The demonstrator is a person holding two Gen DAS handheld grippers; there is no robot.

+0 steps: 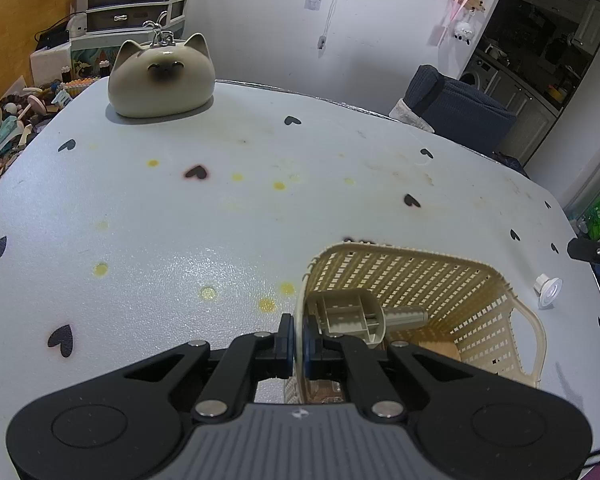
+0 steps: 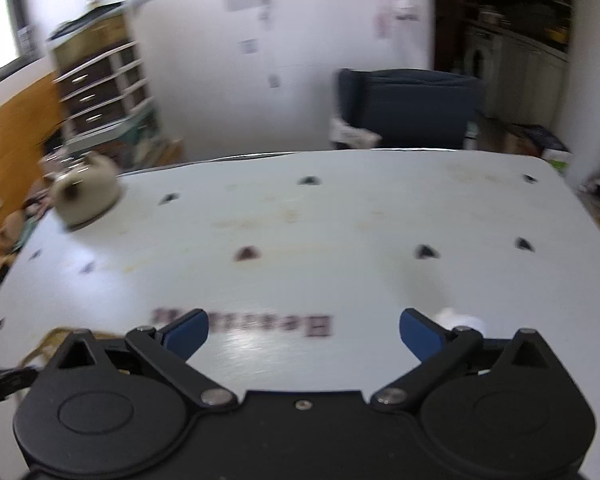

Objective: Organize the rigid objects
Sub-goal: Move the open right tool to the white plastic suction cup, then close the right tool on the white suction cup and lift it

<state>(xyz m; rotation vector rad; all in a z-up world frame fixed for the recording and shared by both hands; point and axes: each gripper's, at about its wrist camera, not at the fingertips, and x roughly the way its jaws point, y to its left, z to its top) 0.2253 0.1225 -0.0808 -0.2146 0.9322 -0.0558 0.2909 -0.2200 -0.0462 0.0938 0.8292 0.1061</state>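
A beige woven plastic basket (image 1: 440,280) sits on the white table at lower right in the left wrist view. My left gripper (image 1: 299,344) is shut on the basket's near left rim. Inside lie a beige plastic part with a metal cylinder (image 1: 364,316) and something brown (image 1: 440,350). A small white round object (image 1: 548,290) lies on the table right of the basket; it also shows blurred in the right wrist view (image 2: 460,320), just beyond my right finger. My right gripper (image 2: 304,330) is open and empty above the table. The basket's edge (image 2: 56,338) shows at its lower left.
A ceramic cat-shaped figure (image 1: 162,76) stands at the table's far left corner; it also shows in the right wrist view (image 2: 86,194). A dark blue chair (image 2: 408,108) stands behind the far edge. Clutter lies off the left edge (image 1: 8,120). The right wrist view is motion-blurred.
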